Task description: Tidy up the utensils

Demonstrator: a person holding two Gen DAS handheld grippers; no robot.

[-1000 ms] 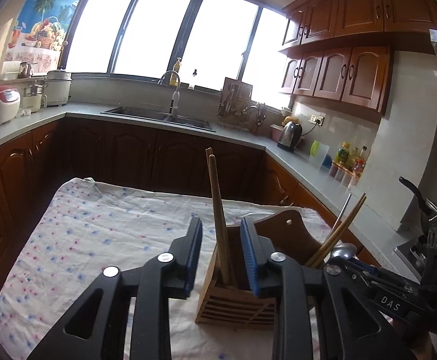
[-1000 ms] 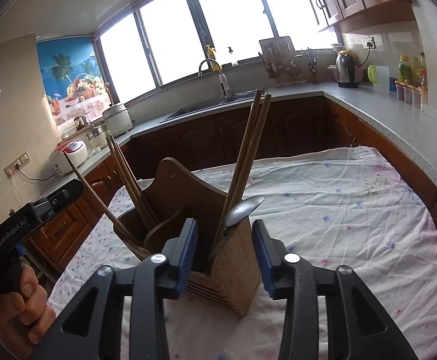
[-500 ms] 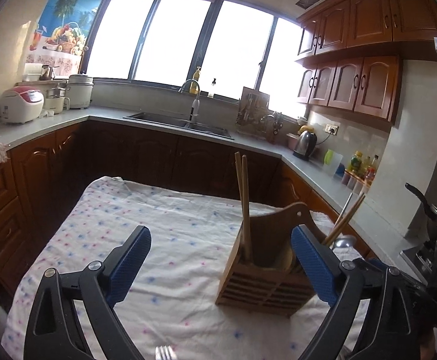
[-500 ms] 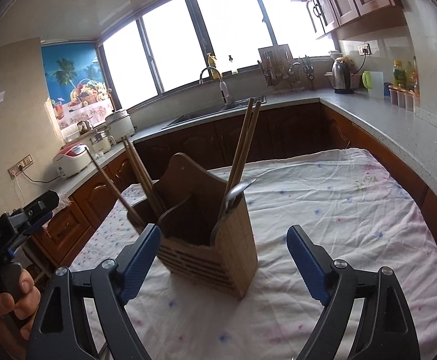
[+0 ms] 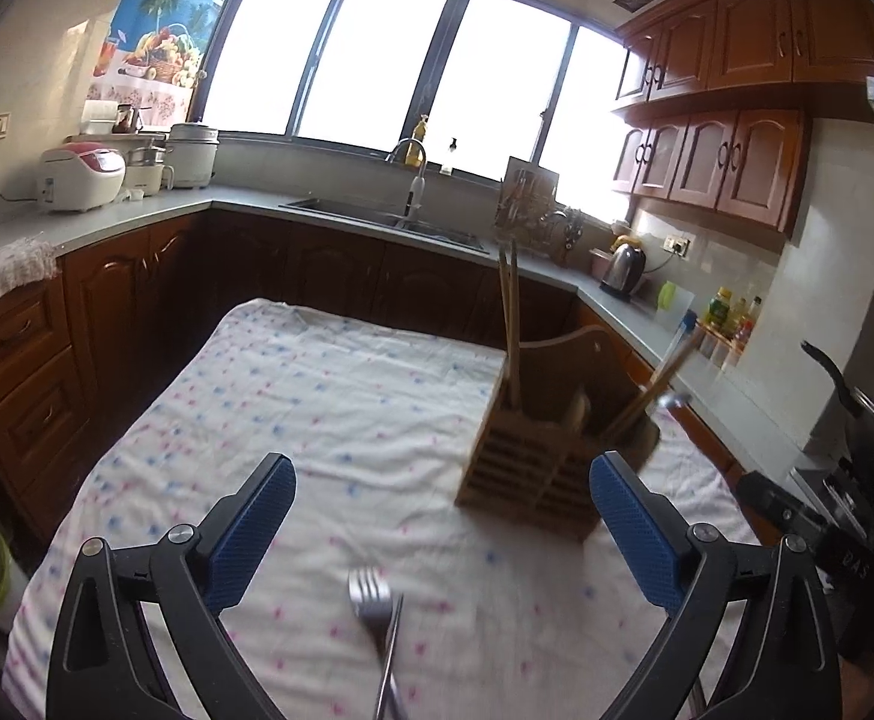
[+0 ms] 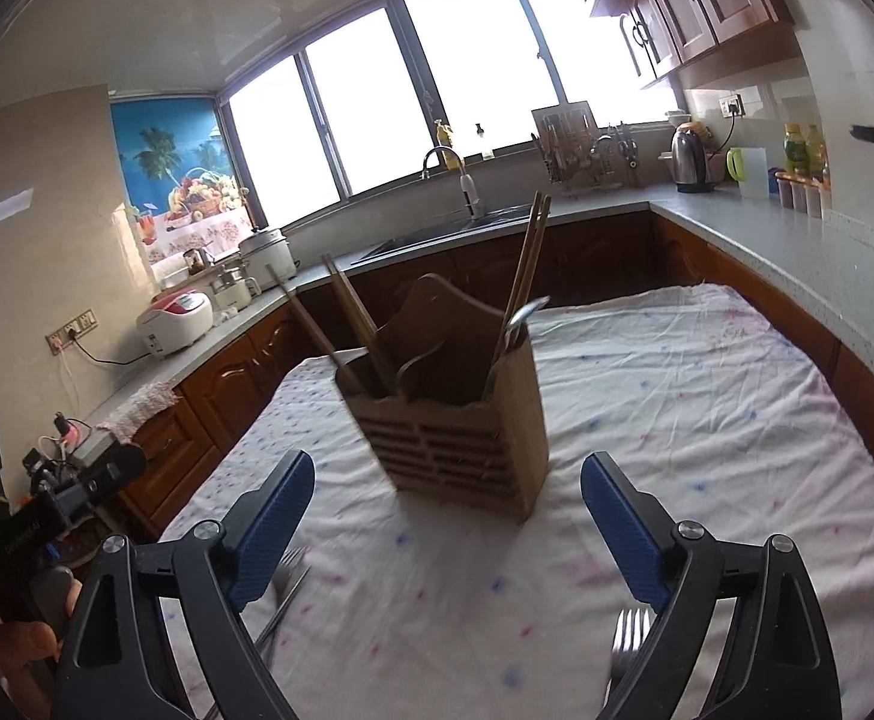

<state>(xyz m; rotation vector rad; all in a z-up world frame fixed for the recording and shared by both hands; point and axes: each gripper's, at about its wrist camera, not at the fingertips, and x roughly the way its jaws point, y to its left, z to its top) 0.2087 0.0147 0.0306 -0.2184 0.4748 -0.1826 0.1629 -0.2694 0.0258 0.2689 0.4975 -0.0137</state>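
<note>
Both grippers are standing empty: the left gripper (image 5: 442, 531) is opening wide over a fork (image 5: 371, 597) lying low in the frame on the bench (image 5: 317, 396), and the right gripper (image 6: 448, 531) is opening too, with nothing between its jaws. The holder (image 6: 455, 420), mid-frame, is already carrying chopsticks (image 6: 527, 264) and a spoon (image 6: 521, 315). The step in hand looks like fetching loose cutlery; next, each gripper needs lowering onto a fork (image 6: 626, 642) and closing.
</note>
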